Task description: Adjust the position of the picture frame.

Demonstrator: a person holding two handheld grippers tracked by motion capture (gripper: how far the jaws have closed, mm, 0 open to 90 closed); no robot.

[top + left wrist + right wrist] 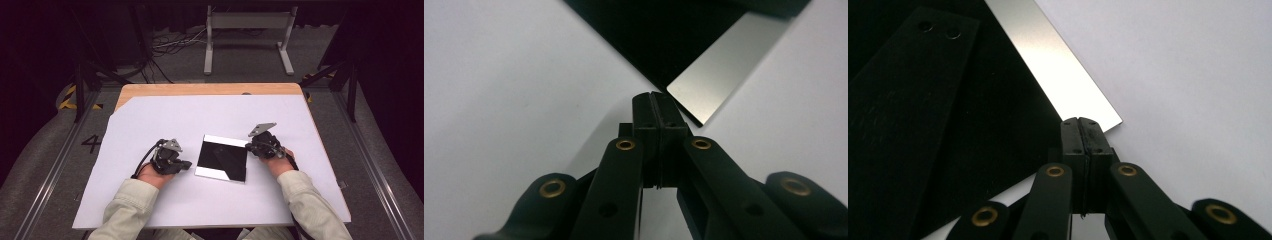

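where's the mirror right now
In the high view the mirror lies flat on the white sheet, near its middle, between the left gripper and the right gripper, whose tips sit at its opposite corners.

I see a large white sheet [165, 125] covering most of a wooden table [200, 89], whose bare far edge shows beyond it. Behind the table, a grey metal stand [247, 35] sits on the grey floor, with loose cables [170, 42] to its left.
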